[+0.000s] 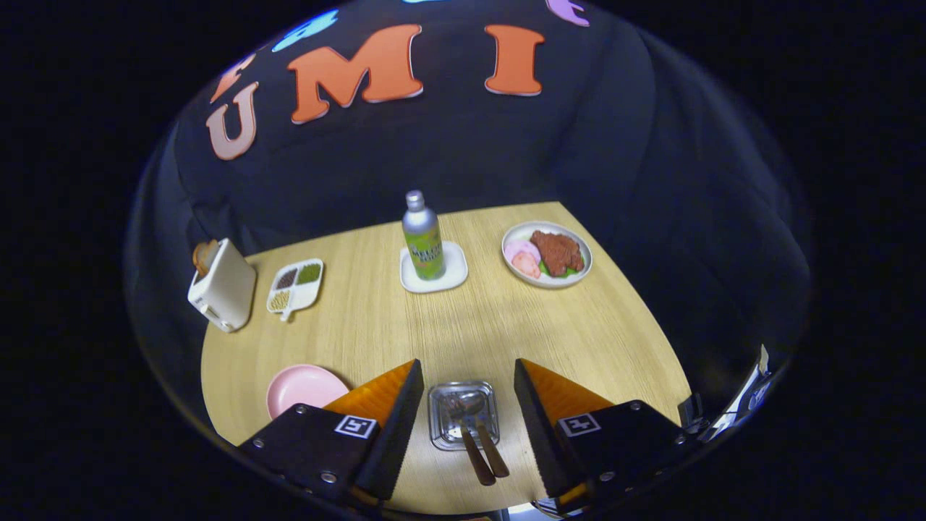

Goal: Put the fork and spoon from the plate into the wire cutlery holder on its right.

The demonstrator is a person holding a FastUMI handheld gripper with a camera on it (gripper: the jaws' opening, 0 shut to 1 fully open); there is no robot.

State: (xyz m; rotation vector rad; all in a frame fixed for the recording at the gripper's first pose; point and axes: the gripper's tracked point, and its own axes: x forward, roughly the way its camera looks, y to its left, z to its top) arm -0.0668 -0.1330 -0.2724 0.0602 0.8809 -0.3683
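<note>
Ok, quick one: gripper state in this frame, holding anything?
Gripper: open, holding nothing; its fingers stand wide apart either side of the wire cutlery holder, where the fork and spoon already sit.

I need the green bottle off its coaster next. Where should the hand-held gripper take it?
Grip the bottle on its straight green body, below the narrow silver neck, coming level from the near side: it stands upright on the coaster. The hand-held gripper is open, the cutlery holder between its fingers.
</note>
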